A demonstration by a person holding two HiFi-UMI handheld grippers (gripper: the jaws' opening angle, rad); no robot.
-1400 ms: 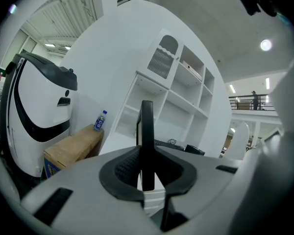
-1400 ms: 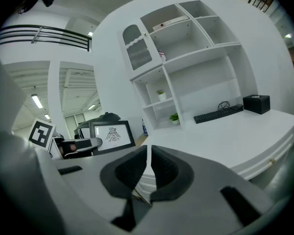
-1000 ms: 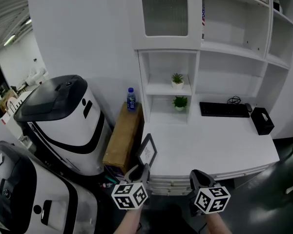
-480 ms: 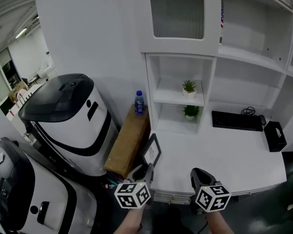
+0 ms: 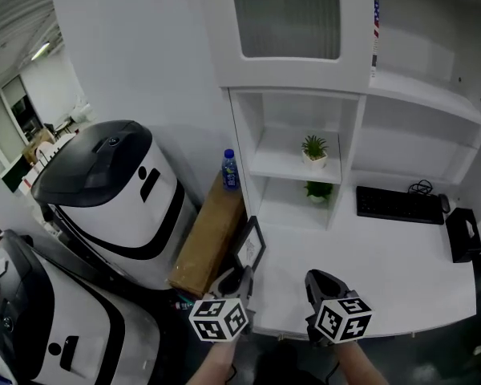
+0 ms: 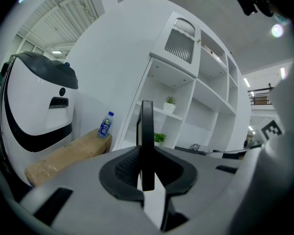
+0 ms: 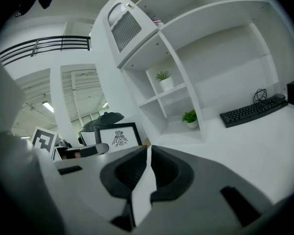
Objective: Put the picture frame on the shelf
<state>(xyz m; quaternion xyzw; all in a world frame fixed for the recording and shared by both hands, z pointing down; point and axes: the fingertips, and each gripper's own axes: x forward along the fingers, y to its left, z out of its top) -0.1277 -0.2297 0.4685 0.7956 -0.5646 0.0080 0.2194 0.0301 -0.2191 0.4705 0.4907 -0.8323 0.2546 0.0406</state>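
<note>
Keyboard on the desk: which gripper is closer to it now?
Right. The right gripper sits at the front edge of the desk, the keyboard ahead to its right. The left gripper, shut on the picture frame, is farther left.

In my view the right gripper (image 7: pixel 148 151) has its jaws closed together and I see nothing between them. To the left behind them stands a black picture frame (image 7: pixel 116 137) with a bird drawing. On the white shelf (image 7: pixel 206 58) there are two small plants, one (image 7: pixel 163 80) above the other (image 7: pixel 189 118). A black keyboard (image 7: pixel 255 110) lies on the white desk (image 7: pixel 245 146)
</note>
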